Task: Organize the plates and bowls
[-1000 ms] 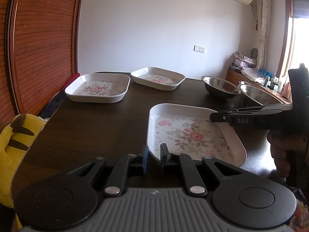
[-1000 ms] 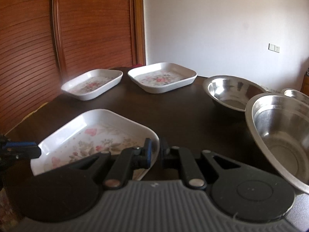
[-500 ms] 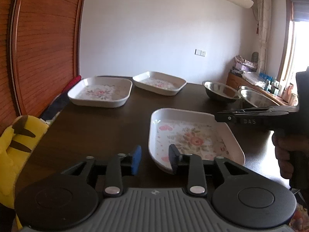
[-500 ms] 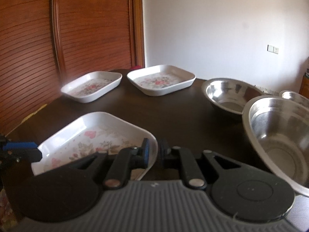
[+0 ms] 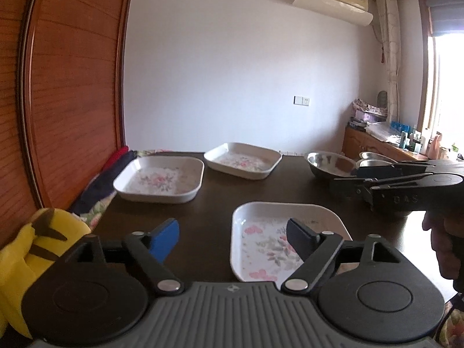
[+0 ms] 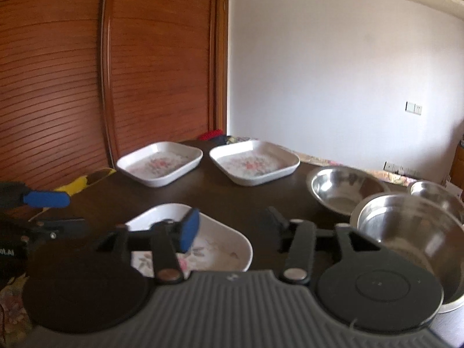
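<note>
A white floral plate (image 5: 261,232) (image 6: 220,240) lies nearest on the dark table (image 5: 208,203). My left gripper (image 5: 232,239) hovers over its left rim, jaws opening, pads clear of it. My right gripper (image 6: 232,226) hangs over the plate's right corner, jaws also opening, touching nothing. Each gripper shows in the other's view: the right gripper (image 5: 348,179) and the left gripper (image 6: 52,211). Two more floral plates (image 5: 159,178) (image 5: 243,161) sit at the back. Three steel bowls (image 6: 345,191) (image 6: 406,226) (image 6: 432,194) stand on the right.
A yellow plush toy (image 5: 43,240) and folded cloths (image 5: 116,168) lie off the table's left edge, below a wooden slatted door (image 6: 159,72). A cluttered sideboard (image 5: 377,133) stands by the window. A hand (image 5: 443,240) holds the right gripper's grip.
Both grippers were shut on the near plate's rim and have let go, jaws spreading wide. Both have lifted a little; the plate stays on the table.
</note>
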The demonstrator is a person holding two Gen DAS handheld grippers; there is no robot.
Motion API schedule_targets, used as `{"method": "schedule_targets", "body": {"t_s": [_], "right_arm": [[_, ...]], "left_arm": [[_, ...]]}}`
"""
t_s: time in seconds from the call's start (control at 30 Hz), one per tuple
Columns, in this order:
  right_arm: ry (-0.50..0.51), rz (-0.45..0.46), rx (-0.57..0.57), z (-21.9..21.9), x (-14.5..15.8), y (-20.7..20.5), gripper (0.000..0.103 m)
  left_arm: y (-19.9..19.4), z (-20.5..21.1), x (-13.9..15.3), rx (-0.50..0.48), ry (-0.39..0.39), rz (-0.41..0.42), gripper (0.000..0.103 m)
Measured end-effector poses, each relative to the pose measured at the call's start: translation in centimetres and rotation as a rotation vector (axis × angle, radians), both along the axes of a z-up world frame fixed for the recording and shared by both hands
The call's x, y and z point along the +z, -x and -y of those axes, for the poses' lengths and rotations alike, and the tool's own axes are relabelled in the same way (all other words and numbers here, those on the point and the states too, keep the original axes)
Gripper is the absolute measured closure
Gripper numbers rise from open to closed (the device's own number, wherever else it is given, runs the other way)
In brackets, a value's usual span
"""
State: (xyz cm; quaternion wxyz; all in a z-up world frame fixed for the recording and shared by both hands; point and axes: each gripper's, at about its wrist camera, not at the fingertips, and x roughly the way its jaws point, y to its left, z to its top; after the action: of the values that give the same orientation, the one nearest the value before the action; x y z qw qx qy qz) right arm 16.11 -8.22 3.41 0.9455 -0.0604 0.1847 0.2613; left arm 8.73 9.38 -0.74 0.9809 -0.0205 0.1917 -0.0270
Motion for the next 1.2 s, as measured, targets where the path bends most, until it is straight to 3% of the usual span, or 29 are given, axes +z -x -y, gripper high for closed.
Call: {"method": "schedule_targets", "body": {"t_s": [0.13,0.2,0.27,0.53,0.83,0.97,1.2], "right_arm": [[-0.012,0.013,-0.001,0.2,0.2,0.4,0.022],[-0.014,0.023,0.0,0.2,0.3,0.5,0.005],[-0.012,0.038,-0.002,0.3,0.4,0.7,0.0],[-0.015,0.059,-0.023,0.4,0.9,0.9,0.0],[-0.041,0.034,0.058,-2.0,3.5,-2.0,0.0],[-0.042,-0.019,0.099,-4.4,4.2,-4.4,0.017],[0.009,-0.141,0.154,-8.7,3.3,-8.7,0.036]], "left_arm": [[0.2,-0.2,0.4,0.012,-0.006,0.015,0.001],[0.3,-0.3,0.5,0.01,-0.004,0.027,0.0],[0.3,-0.2,0.6,0.01,-0.011,0.041,0.0],[-0.4,-0.6,1.5,-0.012,-0.036,0.05,0.0],[-3.9,-3.3,3.6,-0.07,-0.109,0.019,0.0],[-6.2,-5.9,3.8,-0.087,-0.101,-0.028,0.01],[-10.5,-10.0,2.8,-0.047,-0.095,-0.106,0.022]]}}
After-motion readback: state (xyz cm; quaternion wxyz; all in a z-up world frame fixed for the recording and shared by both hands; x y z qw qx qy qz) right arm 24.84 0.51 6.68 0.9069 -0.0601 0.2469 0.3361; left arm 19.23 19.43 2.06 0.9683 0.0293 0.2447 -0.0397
